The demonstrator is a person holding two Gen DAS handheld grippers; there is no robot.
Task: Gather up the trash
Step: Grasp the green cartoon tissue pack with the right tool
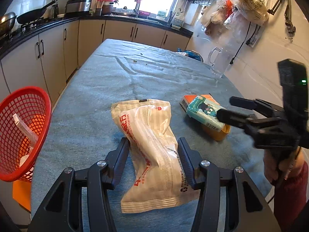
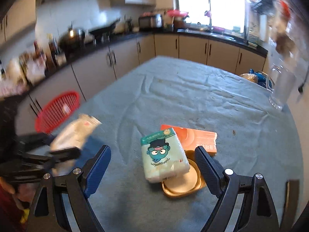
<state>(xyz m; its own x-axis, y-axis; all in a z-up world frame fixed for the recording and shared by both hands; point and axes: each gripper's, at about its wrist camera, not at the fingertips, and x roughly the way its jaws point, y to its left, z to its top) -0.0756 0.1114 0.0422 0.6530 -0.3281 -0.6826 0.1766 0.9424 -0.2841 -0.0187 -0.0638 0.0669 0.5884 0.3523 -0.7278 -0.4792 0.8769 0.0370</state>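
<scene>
Left gripper (image 1: pixel 153 145) has its fingers clamped on a crumpled white plastic snack wrapper with red print (image 1: pixel 152 150); in the right wrist view that wrapper (image 2: pixel 74 133) looks lifted off the desk, though it is blurred. Right gripper (image 2: pixel 152 158) has fingers wide apart on either side of a teal tissue pack with a cartoon face (image 2: pixel 164 155), not touching it. The tissue pack leans on a flat orange cardboard box (image 2: pixel 195 138) and a shallow yellow plastic lid-like tray (image 2: pixel 182 184), all together on the desk covered in blue-grey cloth (image 2: pixel 193 96). A red plastic mesh basket (image 1: pixel 21 131) sits off the desk's left edge with some white trash inside. A clear glass pitcher (image 1: pixel 219 61) stands at the desk's far right edge.
</scene>
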